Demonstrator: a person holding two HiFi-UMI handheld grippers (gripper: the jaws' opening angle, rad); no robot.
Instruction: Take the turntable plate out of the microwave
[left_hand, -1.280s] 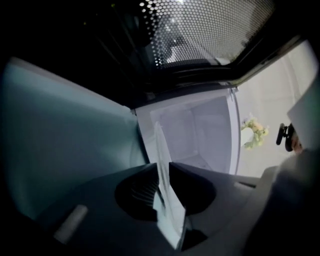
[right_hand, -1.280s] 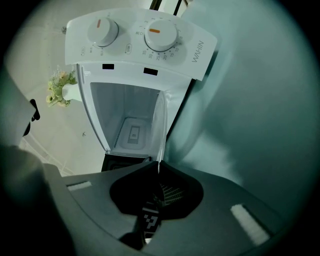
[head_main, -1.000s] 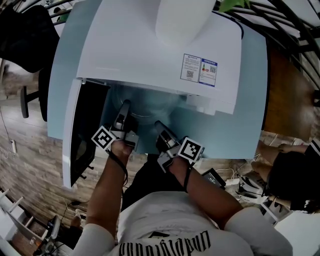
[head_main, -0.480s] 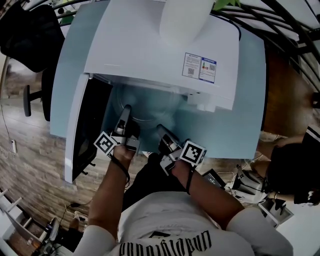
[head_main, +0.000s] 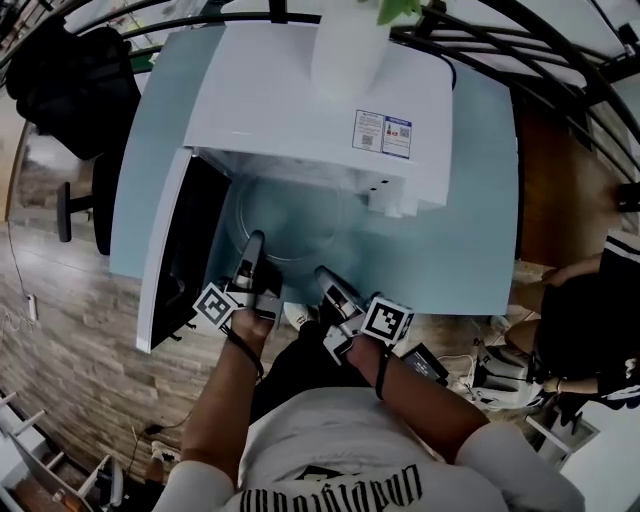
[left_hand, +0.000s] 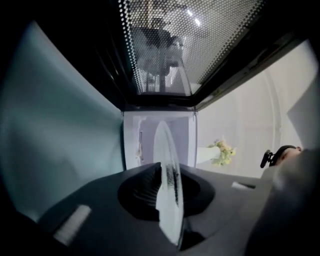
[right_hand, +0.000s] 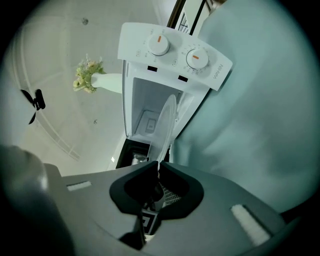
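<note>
Now | turntable plate (head_main: 292, 215): clear glass disc, seemingly part-way out of the microwave (head_main: 320, 110) mouth, above the tabletop (head_main: 470, 235) | left hand-held gripper (head_main: 252, 248), right hand-held gripper (head_main: 326, 277): each clamped on its near rim | risk: thin edge pinches on smooth glass may slip, so the far side sags and strikes the open door (head_main: 185, 255) or drops.

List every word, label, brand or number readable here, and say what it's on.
Nothing reads clearly.
Two stickers on the microwave top: print and QR codes too small.
Brand word on the control panel: blurred, unreadable.
Markings round the two knobs: too small.
Shirt print: cut off, unreadable.
</note>
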